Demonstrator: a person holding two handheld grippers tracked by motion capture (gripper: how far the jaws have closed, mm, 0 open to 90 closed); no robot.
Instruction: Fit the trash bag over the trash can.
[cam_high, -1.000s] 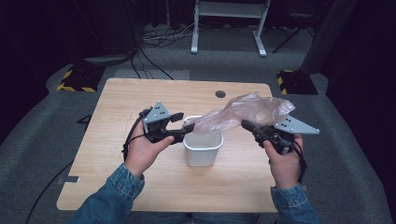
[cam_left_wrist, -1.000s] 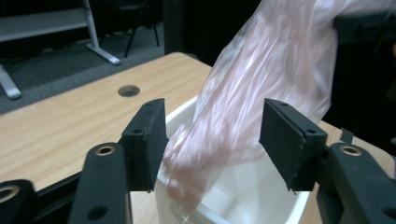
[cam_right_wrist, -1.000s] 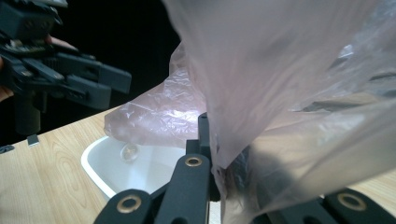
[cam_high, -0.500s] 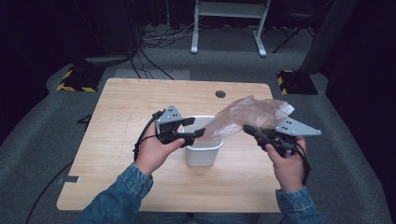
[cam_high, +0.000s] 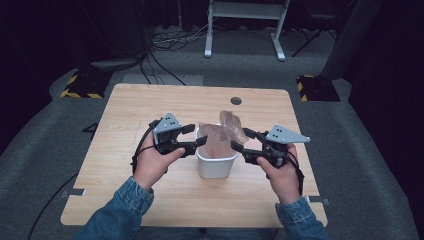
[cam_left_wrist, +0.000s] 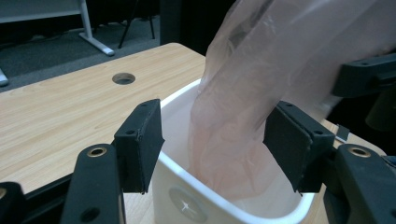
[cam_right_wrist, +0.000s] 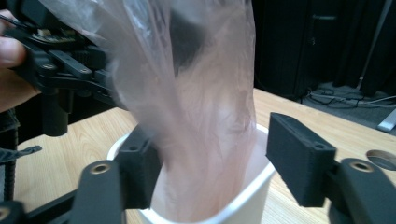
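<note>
a dark room with cables on the grey floor surrounds a light wooden table (cam_high: 150, 110). at mid-frame a white bin (cam_high: 216, 162) stands on it, a clear plastic bag (cam_high: 224, 131) rising from inside. the left gripper (cam_high: 196, 144) straddles the rim, jaws released. the right gripper (cam_high: 242, 143) has just been opening; its jaws flank the bag unclenched.

We see blue denim sleeves (cam_high: 117, 207). Left gripper (cam_high: 197, 141) and right gripper (cam_high: 239, 144): black bodies, grey triangular top plates, black cables, brass-ringed screw holes, square black rubbery pads (cam_left_wrist: 140, 140).
</note>
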